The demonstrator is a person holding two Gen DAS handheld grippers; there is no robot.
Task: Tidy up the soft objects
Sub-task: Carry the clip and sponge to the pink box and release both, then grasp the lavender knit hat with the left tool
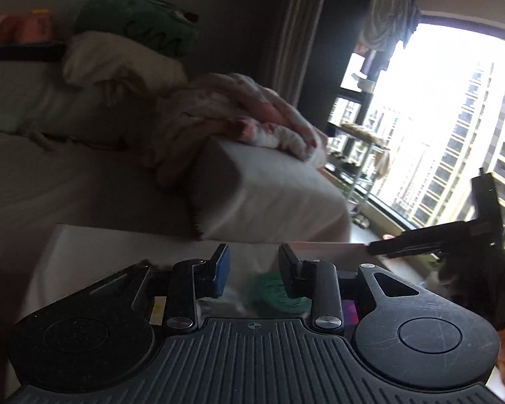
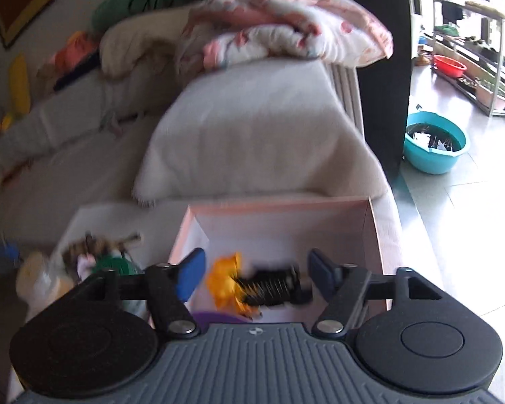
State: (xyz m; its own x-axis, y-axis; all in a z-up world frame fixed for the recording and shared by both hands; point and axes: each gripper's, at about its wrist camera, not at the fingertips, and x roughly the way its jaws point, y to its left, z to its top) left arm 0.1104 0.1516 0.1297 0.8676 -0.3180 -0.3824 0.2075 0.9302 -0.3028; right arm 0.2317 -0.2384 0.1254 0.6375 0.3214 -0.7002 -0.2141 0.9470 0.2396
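The left hand-held gripper (image 1: 254,274) is seen with its jaws part open and nothing pressed between them; a green soft object (image 1: 276,294) lies below the gap, on a white surface (image 1: 84,256). A sofa (image 1: 67,175) is noted beyond, with a cream pillow (image 1: 118,64) and a floral blanket (image 1: 239,111) on its armrest. The right hand-held gripper (image 2: 254,271) is held wide open over a pink box (image 2: 373,215), gripping nothing. An orange soft object (image 2: 225,276) and a black coiled item (image 2: 272,286), both blurred, are seen between the jaws, clear of the pads. Whether they rest on the box floor cannot be told. A teal basin (image 2: 434,158) stands on the floor (image 2: 454,235) at right.
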